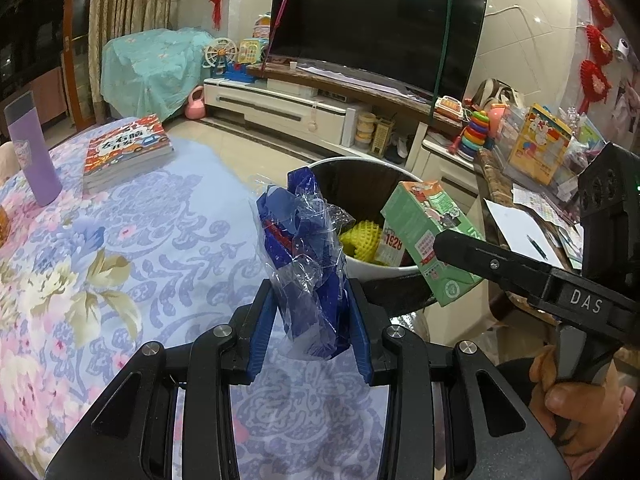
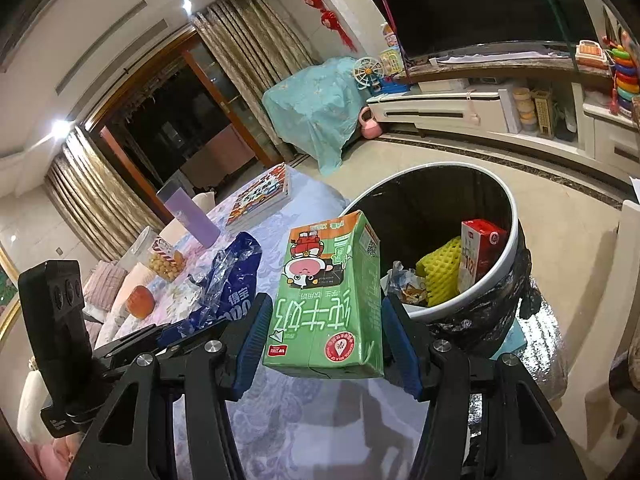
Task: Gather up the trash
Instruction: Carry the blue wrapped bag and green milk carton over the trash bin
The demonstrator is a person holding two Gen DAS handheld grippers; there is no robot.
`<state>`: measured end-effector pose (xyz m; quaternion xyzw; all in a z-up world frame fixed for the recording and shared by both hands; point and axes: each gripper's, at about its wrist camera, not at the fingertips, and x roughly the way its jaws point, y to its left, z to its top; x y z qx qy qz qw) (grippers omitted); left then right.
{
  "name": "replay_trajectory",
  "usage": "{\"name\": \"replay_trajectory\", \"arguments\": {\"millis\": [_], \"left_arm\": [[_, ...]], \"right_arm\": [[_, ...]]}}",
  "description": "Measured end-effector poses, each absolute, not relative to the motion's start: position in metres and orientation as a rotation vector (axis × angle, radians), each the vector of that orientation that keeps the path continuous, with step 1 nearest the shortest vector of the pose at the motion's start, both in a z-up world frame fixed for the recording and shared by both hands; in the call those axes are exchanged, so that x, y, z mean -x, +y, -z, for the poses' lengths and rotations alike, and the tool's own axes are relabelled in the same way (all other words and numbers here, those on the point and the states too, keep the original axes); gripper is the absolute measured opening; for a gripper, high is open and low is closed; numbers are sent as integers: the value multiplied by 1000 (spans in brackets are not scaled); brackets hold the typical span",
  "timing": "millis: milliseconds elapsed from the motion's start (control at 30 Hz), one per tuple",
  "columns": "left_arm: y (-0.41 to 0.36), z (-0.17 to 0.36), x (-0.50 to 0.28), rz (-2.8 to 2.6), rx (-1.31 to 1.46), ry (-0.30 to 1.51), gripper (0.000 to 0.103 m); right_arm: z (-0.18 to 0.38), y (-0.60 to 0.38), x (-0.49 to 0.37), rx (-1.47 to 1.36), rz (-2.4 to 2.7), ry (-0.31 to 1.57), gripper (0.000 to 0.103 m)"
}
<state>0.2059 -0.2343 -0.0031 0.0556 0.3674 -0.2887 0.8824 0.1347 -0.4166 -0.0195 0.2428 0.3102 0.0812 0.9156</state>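
My left gripper is shut on a crumpled blue and clear plastic wrapper, held above the floral tablecloth near the table's edge. My right gripper is shut on a green milk carton, held just left of the bin. The carton and right gripper also show in the left wrist view, over the bin's rim. The round bin with a black liner stands beside the table and holds a yellow foam net, a red carton and scraps. The wrapper also shows in the right wrist view.
On the tablecloth lie a stack of books and a purple bottle. An orange and a snack jar sit further back. A cluttered side counter is right of the bin; a TV stand is behind.
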Motion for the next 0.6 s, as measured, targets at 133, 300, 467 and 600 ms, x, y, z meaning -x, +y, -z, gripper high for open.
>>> {"name": "replay_trajectory", "arguments": {"millis": [133,300,467,600], "left_arm": [[-238,1,-209,609,-119,762,33],[-245,0,-213,619,-122,760,33],[-250,-1,-217,628,-127,756,33],[-257,-4,-221,635,-136,749,33]], "right_arm": [[19,-419,-138,-500,-162,641,58],[17,-425,-144,-491,-154,642,58],[15,-430,-147,-486,-142,643,58],[15,-436,-152,-487,-131,644,58]]}}
